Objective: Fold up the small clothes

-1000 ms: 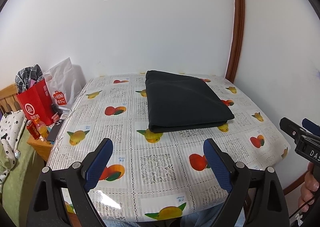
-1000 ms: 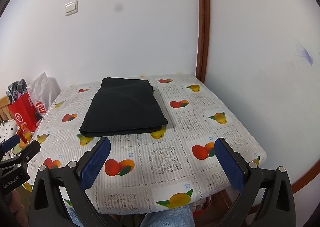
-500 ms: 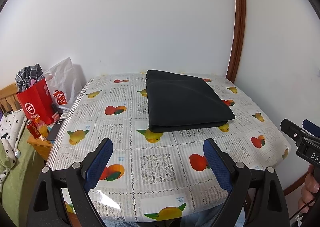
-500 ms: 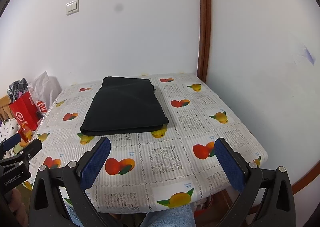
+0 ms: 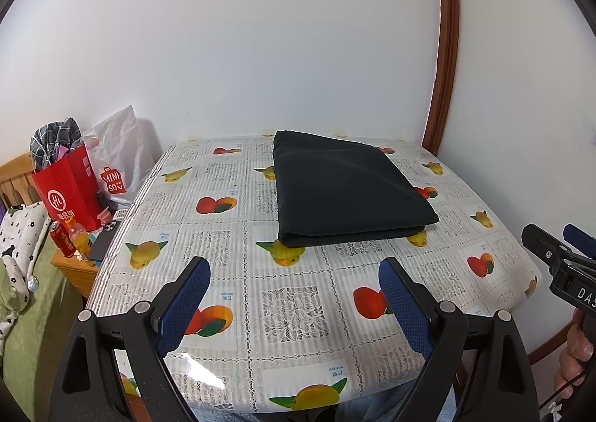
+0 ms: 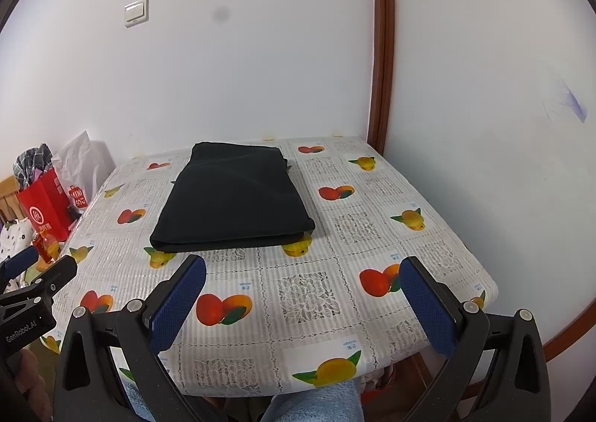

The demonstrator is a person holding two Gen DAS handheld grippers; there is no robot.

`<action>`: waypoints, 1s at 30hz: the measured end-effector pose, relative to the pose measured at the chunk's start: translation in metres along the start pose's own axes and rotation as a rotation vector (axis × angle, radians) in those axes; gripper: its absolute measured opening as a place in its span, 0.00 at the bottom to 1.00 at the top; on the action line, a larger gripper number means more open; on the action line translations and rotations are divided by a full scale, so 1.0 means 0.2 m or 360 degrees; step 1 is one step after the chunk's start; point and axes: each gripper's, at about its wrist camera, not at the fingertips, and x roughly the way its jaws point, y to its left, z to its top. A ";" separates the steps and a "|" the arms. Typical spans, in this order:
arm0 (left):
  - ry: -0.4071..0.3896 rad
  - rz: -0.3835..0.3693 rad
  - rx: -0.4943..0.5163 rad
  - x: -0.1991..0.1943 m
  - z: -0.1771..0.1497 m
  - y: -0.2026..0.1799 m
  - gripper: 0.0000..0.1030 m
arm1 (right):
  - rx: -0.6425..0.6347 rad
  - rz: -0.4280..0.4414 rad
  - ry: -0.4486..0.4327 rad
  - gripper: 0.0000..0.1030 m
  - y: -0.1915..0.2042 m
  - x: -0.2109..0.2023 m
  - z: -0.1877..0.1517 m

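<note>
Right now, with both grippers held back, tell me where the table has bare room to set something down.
The near strip of the table, between the black folded cloth and the front edge, is bare. So is the right side, between cloth and wall, and a narrower band left of the cloth. Beside the table's left edge it is crowded: red bag, white bag, can.

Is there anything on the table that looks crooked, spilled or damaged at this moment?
Nothing stands out. The black garment lies folded flat on the fruit-print tablecloth, its edges fairly even, only turned slightly against the cloth's squares. No spill or tear shows. Left gripper and right gripper are open, near the front edge, apart from it.
</note>
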 end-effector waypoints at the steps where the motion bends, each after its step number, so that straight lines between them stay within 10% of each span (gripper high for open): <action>1: 0.0000 -0.0003 0.0002 0.00 0.00 0.00 0.89 | -0.0001 -0.0001 0.0000 0.99 0.00 0.00 0.00; 30: 0.0001 0.0010 -0.0020 0.00 0.00 -0.01 0.89 | -0.0003 -0.0007 -0.0003 0.99 0.01 -0.01 0.00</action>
